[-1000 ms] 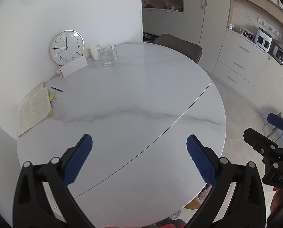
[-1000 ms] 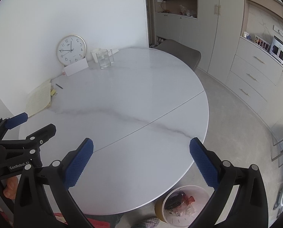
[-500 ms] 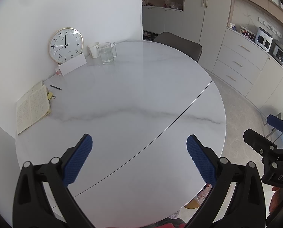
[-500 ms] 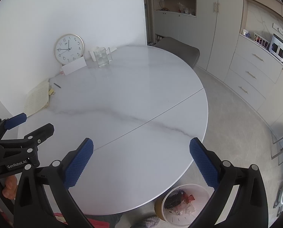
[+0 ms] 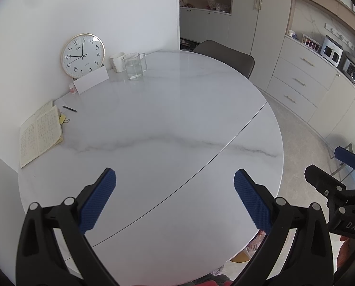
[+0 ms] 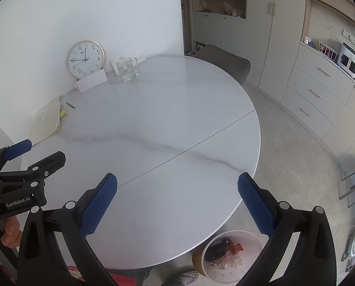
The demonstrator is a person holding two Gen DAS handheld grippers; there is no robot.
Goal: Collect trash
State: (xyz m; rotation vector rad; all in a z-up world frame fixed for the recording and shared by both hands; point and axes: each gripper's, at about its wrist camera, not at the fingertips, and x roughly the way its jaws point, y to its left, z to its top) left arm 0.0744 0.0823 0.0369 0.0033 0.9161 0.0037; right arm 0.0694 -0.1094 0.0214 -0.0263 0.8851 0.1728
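Both grippers are held above the near edge of the round marble surface (image 5: 177, 109), each spread wide with nothing between its blue pads: the left gripper (image 5: 175, 196) and the right gripper (image 6: 177, 200). The trash (wrappers and scraps) is seen inside a white bin (image 6: 232, 253) on the floor, just below the surface's near rim. Against the far wall a clock (image 5: 82, 57), a glass pitcher (image 5: 134, 65) and an open notebook (image 5: 40, 134) are set on the surface.

table (image 5: 177, 109) white, grey veins | claw pads (image 5: 98, 200) blue, dimpled | clock (image 5: 82, 56) gold rim
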